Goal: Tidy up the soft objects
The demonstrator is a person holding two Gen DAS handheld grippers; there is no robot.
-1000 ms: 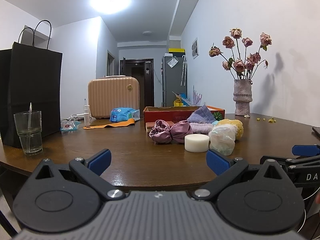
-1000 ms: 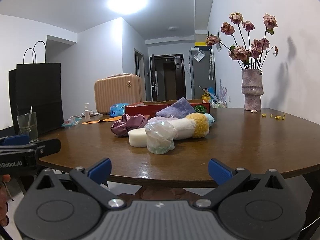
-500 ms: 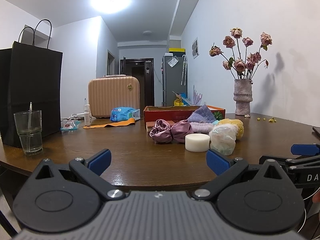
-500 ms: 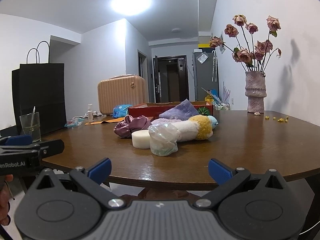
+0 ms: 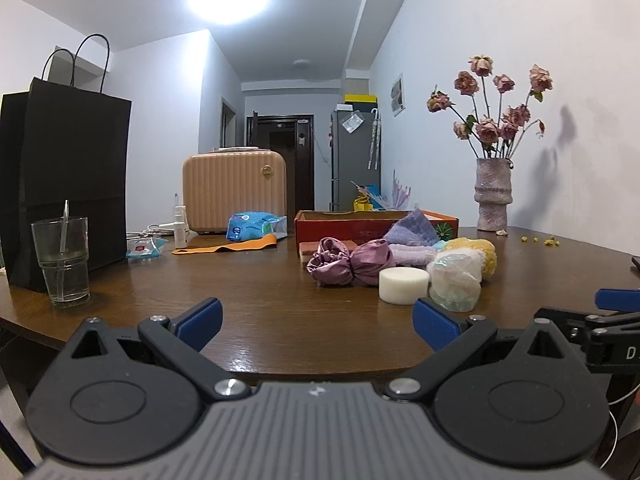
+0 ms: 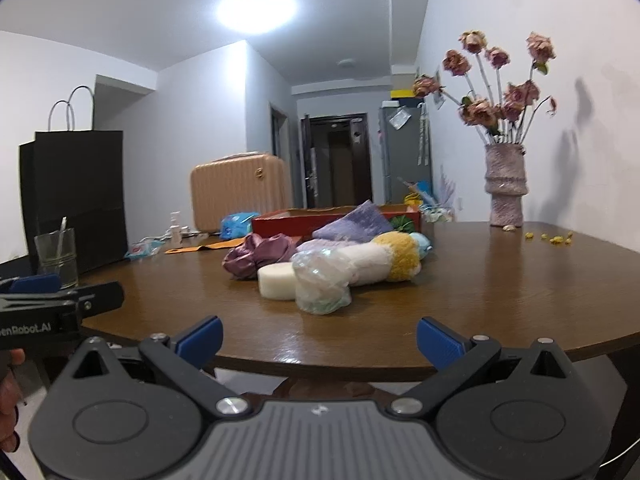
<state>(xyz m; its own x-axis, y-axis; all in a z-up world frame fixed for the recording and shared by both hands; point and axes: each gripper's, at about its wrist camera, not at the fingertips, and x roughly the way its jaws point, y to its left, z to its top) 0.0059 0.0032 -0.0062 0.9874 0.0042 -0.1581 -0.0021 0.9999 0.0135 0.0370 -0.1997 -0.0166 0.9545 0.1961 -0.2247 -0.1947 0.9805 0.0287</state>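
A heap of soft things lies mid-table: a mauve satin scrunchie (image 5: 347,263) (image 6: 258,255), a round white sponge (image 5: 403,285) (image 6: 277,281), a crumpled clear plastic bag (image 5: 454,279) (image 6: 321,282), a white and yellow plush (image 5: 476,254) (image 6: 390,259) and a lilac cloth (image 5: 412,229) (image 6: 354,222). The cloth leans on a red box (image 5: 340,226) (image 6: 288,219) behind them. My left gripper (image 5: 318,320) and right gripper (image 6: 319,338) both hover open at the table's near edge, short of the heap, holding nothing.
A brown round table (image 5: 260,300) (image 6: 500,288) carries a black paper bag (image 5: 64,184), a glass (image 5: 62,260), a peach case (image 5: 234,192), a blue wipes pack (image 5: 252,226) and a vase of dried roses (image 5: 494,194) (image 6: 505,190). A hand (image 6: 10,392) shows at far left.
The right gripper has risen and edged slightly closer to the heap. The left gripper has barely moved. Both stay open.
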